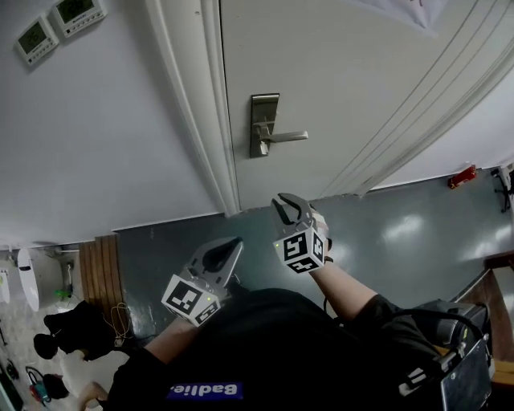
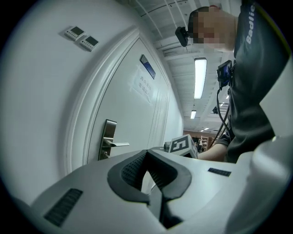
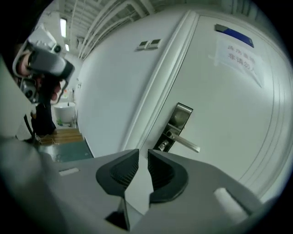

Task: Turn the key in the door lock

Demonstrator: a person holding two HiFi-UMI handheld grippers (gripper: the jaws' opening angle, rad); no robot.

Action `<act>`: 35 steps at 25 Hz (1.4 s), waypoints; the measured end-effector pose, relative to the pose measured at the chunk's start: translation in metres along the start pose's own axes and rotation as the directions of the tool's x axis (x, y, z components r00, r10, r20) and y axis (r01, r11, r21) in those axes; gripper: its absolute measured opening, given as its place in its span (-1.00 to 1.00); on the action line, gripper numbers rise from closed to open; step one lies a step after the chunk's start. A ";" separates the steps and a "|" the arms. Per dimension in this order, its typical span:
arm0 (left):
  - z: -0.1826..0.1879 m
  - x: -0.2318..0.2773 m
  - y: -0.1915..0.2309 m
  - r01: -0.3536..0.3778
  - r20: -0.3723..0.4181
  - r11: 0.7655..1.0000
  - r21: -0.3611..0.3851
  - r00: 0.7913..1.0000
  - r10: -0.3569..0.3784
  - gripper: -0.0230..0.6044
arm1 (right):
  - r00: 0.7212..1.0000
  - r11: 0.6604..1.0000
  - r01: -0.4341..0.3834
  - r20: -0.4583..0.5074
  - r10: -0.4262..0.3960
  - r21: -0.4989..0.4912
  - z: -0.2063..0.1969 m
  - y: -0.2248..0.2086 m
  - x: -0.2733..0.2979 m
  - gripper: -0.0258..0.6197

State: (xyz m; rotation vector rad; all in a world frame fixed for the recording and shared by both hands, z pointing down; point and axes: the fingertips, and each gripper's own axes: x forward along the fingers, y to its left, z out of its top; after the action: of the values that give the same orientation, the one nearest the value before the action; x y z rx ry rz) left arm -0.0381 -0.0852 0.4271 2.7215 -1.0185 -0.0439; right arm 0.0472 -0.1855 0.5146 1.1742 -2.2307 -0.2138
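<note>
A white door carries a steel lock plate with a lever handle pointing right. In the right gripper view the plate shows a small metal piece at the keyhole under the lever; I cannot tell whether it is a key. My right gripper hangs in the air below the lock, clear of the door; its jaws stand a narrow gap apart with nothing between them. My left gripper is lower and to the left, its jaws touching at the tips and empty.
The white door frame runs left of the lock, with two wall control panels further left. A paper notice is stuck high on the door. On the floor lie a red object and a black bag.
</note>
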 end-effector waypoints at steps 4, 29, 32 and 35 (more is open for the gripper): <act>-0.018 0.008 -0.050 -0.059 -0.005 0.998 -0.017 0.998 0.059 -0.95 | 0.987 0.981 -0.138 0.097 0.125 0.140 -0.012 0.020 -0.058 -0.73; -0.011 -0.052 -0.156 0.086 0.015 0.995 0.058 0.996 -0.087 -0.95 | 0.907 0.849 -0.330 0.388 0.164 0.412 0.042 0.095 -0.231 -0.92; -0.010 -0.055 -0.157 0.097 0.017 0.993 0.065 0.995 -0.098 -0.95 | 0.909 0.851 -0.324 0.386 0.158 0.414 0.041 0.099 -0.233 -0.92; -0.011 -0.057 -0.160 0.106 0.016 0.992 0.064 0.994 -0.107 -0.95 | 0.910 0.849 -0.325 0.383 0.160 0.416 0.039 0.102 -0.234 -0.92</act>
State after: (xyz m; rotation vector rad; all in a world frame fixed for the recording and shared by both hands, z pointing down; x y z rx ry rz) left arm 0.0232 0.0712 0.3985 2.8360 -0.8938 -0.0570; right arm 0.0541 0.0558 0.4225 1.1319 -2.8194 0.2793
